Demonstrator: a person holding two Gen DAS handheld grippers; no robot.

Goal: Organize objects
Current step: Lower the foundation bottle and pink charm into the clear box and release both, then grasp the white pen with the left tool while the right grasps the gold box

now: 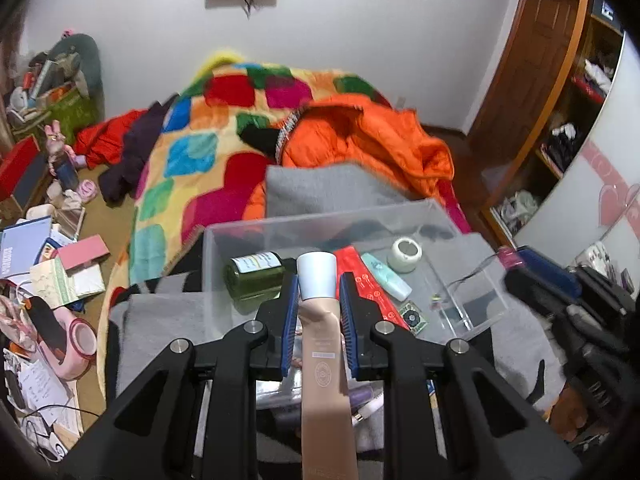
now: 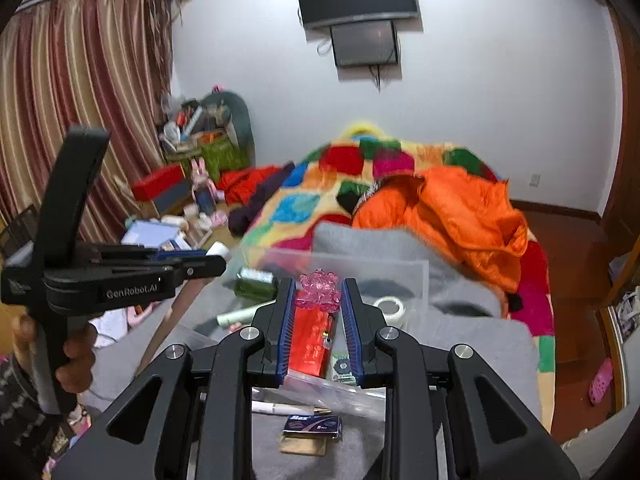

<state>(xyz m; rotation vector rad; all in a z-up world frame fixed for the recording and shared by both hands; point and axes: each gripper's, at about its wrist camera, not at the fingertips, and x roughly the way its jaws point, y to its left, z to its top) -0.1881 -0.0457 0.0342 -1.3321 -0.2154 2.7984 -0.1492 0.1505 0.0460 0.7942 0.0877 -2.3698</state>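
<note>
My left gripper (image 1: 319, 286) is shut on a beige tube with a white cap (image 1: 322, 344) and holds it over the near edge of a clear plastic box (image 1: 224, 236). In the box lie a green bottle (image 1: 254, 276), a red packet (image 1: 368, 284), a mint tube (image 1: 386, 276), a white tape roll (image 1: 406, 254) and a small green card (image 1: 413, 317). My right gripper (image 2: 318, 292) is shut on a pink crystal trinket (image 2: 319, 291) above the red packet (image 2: 310, 340). The left gripper (image 2: 212, 262) shows at the left of the right wrist view.
The box sits on a grey blanket (image 1: 320, 188) on a bed with a colourful quilt (image 1: 192, 152) and an orange jacket (image 1: 372, 140). A pen (image 2: 280, 408) and a small blue box (image 2: 312, 426) lie near me. Clutter covers the floor at left (image 1: 48, 264). A wardrobe (image 1: 560, 120) stands right.
</note>
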